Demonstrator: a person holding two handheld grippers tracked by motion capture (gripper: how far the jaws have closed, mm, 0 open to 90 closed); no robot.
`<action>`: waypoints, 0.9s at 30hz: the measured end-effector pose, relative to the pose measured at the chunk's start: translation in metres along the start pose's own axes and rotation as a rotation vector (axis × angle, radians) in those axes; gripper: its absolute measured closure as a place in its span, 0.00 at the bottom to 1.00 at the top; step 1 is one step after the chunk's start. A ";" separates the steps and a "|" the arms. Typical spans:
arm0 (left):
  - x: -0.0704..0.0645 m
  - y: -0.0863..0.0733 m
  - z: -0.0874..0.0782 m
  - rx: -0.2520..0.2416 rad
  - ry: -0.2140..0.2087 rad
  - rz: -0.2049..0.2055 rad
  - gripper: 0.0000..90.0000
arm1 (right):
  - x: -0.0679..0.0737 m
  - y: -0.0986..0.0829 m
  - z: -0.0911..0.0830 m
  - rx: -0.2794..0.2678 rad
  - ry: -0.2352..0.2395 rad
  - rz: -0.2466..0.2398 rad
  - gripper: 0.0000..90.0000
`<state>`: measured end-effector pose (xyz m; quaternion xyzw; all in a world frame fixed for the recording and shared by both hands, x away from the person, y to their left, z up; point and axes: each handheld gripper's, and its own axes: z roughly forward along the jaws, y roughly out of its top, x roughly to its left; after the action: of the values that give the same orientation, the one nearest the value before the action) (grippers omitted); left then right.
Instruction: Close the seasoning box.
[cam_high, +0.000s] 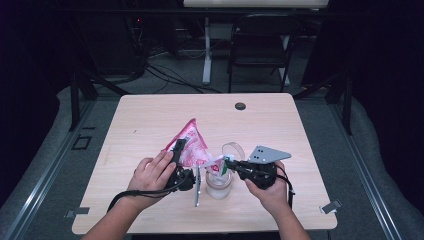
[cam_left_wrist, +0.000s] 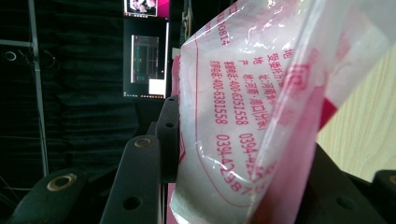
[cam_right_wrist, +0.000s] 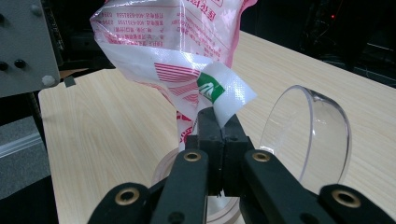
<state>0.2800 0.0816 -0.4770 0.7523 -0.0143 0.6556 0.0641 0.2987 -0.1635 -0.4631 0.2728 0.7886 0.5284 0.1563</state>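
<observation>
The pink-and-white printed plastic pouch (cam_high: 191, 145) is held clear of the tabletop, near the middle of its front half, between both grippers. The left gripper (cam_high: 179, 150) has its jaws closed on the pouch body; in the left gripper view the film (cam_left_wrist: 243, 116) sits pinched between them. The right gripper (cam_high: 228, 161) has its jaws fully closed on the pouch's lower corner flap (cam_right_wrist: 223, 91), which carries a green mark. The long axis runs diagonally, with the peak toward the back-left corner and the gripped flap low toward the front-right. That flap hangs just above a clear glass jar (cam_high: 219, 185), whose hinged clear lid (cam_right_wrist: 308, 135) stands open. Judgement: the pouch is light, soft film, crinkled and probably slippery, likely to sag or twist if held at one point. The sealed edges and corners offer the firmest hold. The jar appears fragile and could tip if knocked.
</observation>
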 end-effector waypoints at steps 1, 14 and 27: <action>0.000 0.000 0.000 0.000 0.000 0.000 0.71 | 0.000 0.000 0.000 0.000 0.000 0.000 1.00; 0.002 0.001 -0.001 -0.007 0.007 0.005 0.71 | -0.001 0.000 -0.001 -0.003 -0.005 -0.001 1.00; 0.004 0.001 -0.001 -0.007 0.016 0.004 0.71 | 0.000 0.000 -0.001 -0.005 -0.003 -0.001 1.00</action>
<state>0.2791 0.0811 -0.4730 0.7467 -0.0176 0.6617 0.0654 0.2986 -0.1644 -0.4625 0.2728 0.7872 0.5298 0.1585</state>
